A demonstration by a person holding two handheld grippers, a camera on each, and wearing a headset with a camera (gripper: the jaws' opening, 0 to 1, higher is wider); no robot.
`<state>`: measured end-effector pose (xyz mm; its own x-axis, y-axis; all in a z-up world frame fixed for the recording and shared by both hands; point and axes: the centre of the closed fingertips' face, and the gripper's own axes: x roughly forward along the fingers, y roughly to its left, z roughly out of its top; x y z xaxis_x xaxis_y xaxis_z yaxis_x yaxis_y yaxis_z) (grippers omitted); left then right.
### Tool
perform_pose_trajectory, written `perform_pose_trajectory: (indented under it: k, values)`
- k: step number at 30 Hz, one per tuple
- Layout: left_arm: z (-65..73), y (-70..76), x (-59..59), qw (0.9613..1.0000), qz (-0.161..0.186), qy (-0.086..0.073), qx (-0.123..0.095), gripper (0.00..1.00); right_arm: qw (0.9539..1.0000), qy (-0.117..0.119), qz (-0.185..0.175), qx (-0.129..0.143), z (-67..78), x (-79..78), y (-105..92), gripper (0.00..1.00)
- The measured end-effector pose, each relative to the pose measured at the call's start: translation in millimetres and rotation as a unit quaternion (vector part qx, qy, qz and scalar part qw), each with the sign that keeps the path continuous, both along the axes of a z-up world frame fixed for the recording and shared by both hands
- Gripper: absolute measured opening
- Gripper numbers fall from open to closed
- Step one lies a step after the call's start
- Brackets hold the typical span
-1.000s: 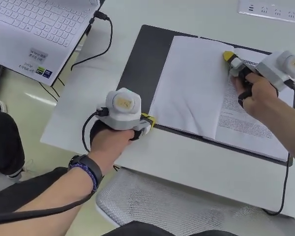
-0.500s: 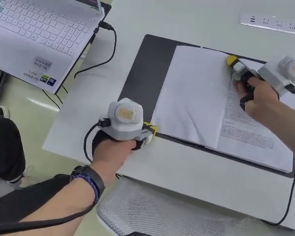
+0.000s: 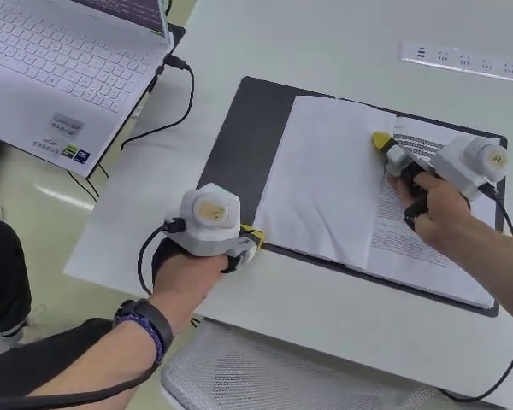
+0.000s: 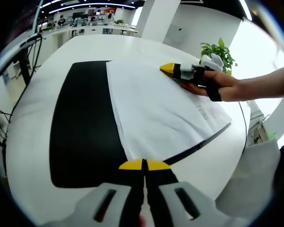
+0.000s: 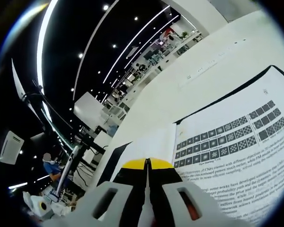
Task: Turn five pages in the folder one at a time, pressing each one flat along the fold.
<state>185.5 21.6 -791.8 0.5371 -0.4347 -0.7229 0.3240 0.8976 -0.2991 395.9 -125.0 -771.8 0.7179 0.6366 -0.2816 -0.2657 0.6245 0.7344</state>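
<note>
Mesh chair back (image 3: 265, 376) sits nearest, under the table edge. Just above it a hand with a dark wristband (image 3: 145, 314) holds the left gripper (image 3: 251, 234). Its yellow-tipped jaws are closed together with nothing between them. The tips sit at the near edge of the folder (image 3: 248, 128), right by the near corner of the turned page (image 3: 325, 179); cannot tell if they touch it.

The folder lies open and flat on the white table (image 3: 342, 43), black inside cover bare on the left. The turned page is blank white and lies over the left half, its near part lifting slightly by the fold. The printed page (image 3: 427, 248) lies flat on the right half.

Further along, the right gripper (image 3: 381, 141) has its tips down on the fold line near the top of the folder, where the turned page meets the printed page. In the right gripper view its jaws are closed against each other, clamping nothing, with rows of checkered figures on the printed page just beside them.

Far left on the table is an open white laptop (image 3: 60, 68), with a black cable (image 3: 184, 90) running from its side toward the folder. A white power strip (image 3: 466, 61) lies at the far right, well apart from the folder.
</note>
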Motion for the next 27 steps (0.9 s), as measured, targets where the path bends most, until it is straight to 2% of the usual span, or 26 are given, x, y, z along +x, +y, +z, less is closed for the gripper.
perform_pose_trajectory:
  k: [3, 6, 9, 14, 18, 22, 27]
  values:
    - [-0.9, 0.1, 0.0, 1.0000, -0.001, -0.006, 0.003, 0.00, 1.0000, -0.004, 0.001, 0.000, -0.5, -9.1, -4.3, 0.00]
    - [-1.0, 0.3, 0.6, 1.0000, -0.002, -0.006, 0.005, 0.00, 1.0000, -0.003, 0.001, 0.002, 4.5, -24.8, -3.3, 0.00]
    - [-1.1, 0.3, 0.7, 1.0000, -0.003, -0.008, 0.005, 0.00, 1.0000, -0.003, 0.004, 0.004, 2.0, -33.2, -5.5, 0.00]
    - [-0.9, 0.4, 0.3, 0.9999, 0.000, -0.011, 0.003, 0.00, 0.9999, -0.006, 0.009, 0.005, 10.5, -62.9, -0.5, 0.00]
    - [-1.2, 0.4, 0.6, 0.9999, 0.004, -0.009, -0.002, 0.00, 0.9999, -0.005, 0.011, 0.010, 14.9, -80.4, 1.1, 0.00]
    - [-1.3, 0.2, 0.3, 1.0000, 0.005, -0.007, -0.004, 0.00, 0.9994, -0.006, 0.035, 0.002, 16.0, -103.1, 6.9, 0.00]
    - [-1.0, 0.1, -0.5, 0.9999, 0.010, -0.011, -0.006, 0.00, 0.9993, 0.001, 0.036, 0.005, 14.6, -121.6, 6.0, 0.00]
